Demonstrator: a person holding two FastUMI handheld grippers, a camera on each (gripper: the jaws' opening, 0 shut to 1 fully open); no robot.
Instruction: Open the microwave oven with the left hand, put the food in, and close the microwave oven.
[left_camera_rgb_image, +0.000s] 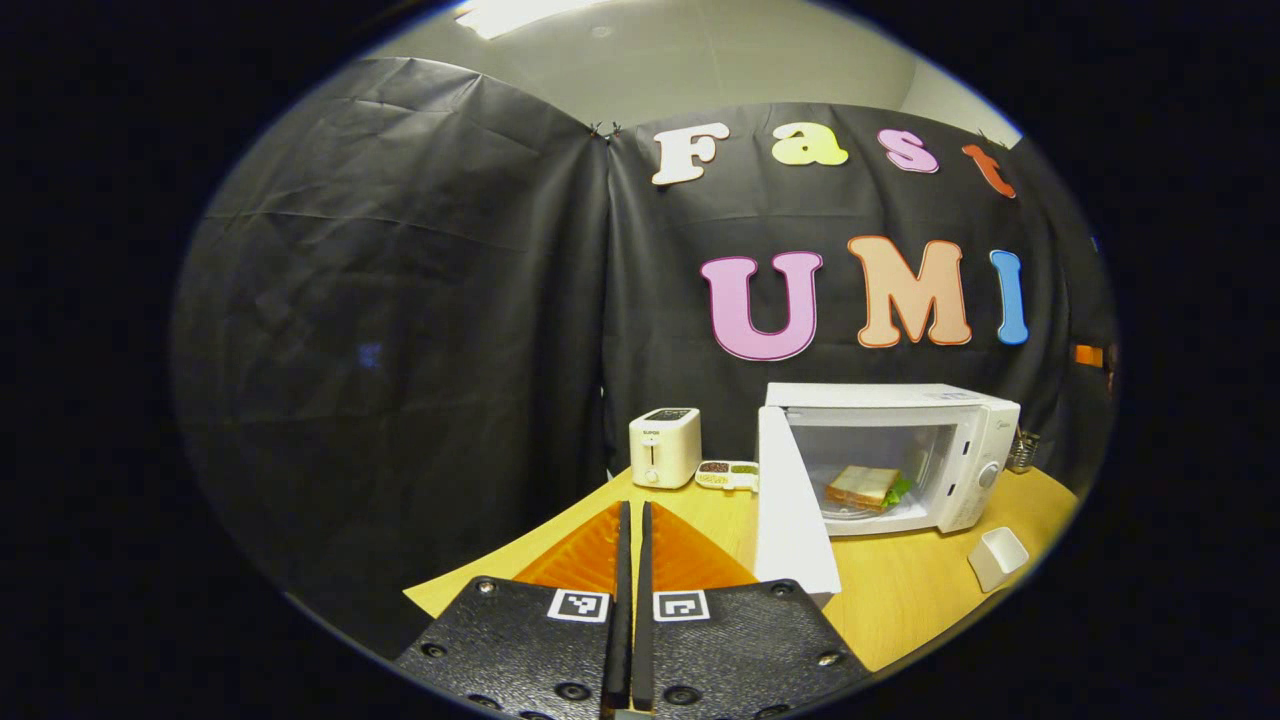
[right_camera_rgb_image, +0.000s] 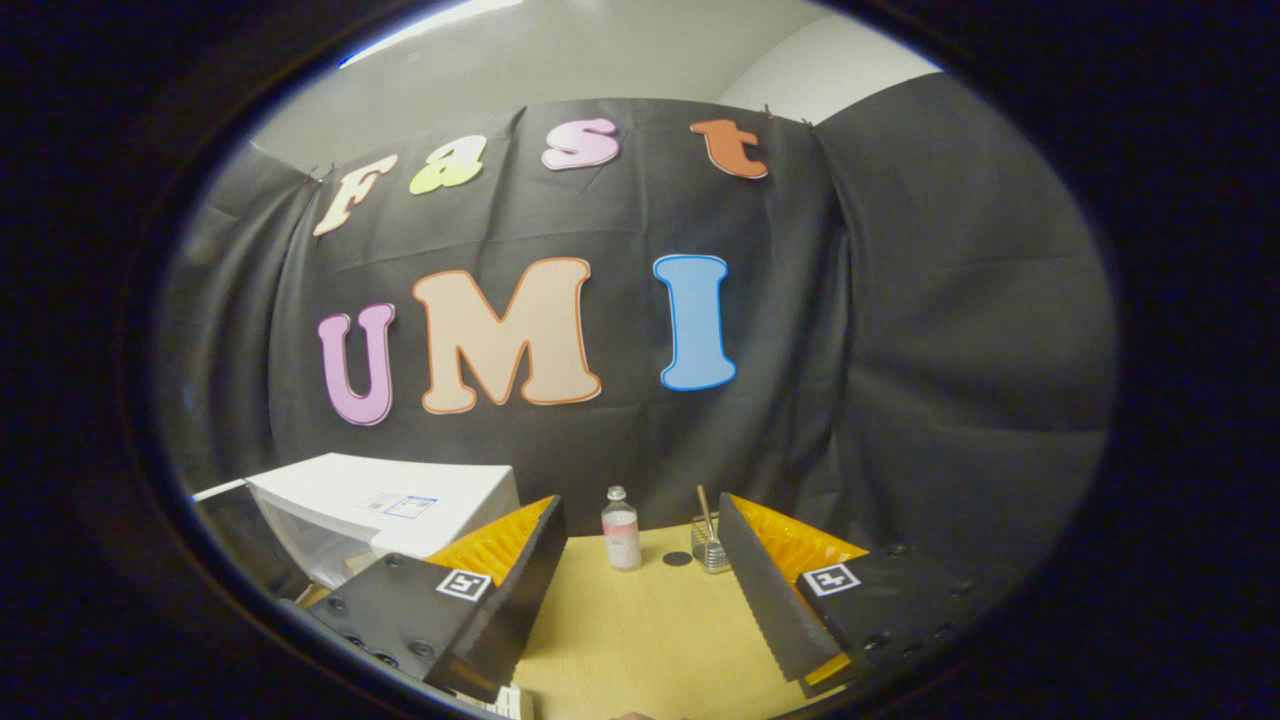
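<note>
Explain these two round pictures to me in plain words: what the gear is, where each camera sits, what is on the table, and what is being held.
A person holds a two-finger gripper in each hand; each carries a fisheye camera looking along its own fingers.

In the left gripper view, the left gripper is shut, holding nothing. Beyond it on the wooden table stand a toaster, a small snack tray, a white cup and the microwave with its door open and a sandwich inside.

In the right gripper view, the right gripper is open and empty. Past it stand a small bottle and a wire holder.
</note>
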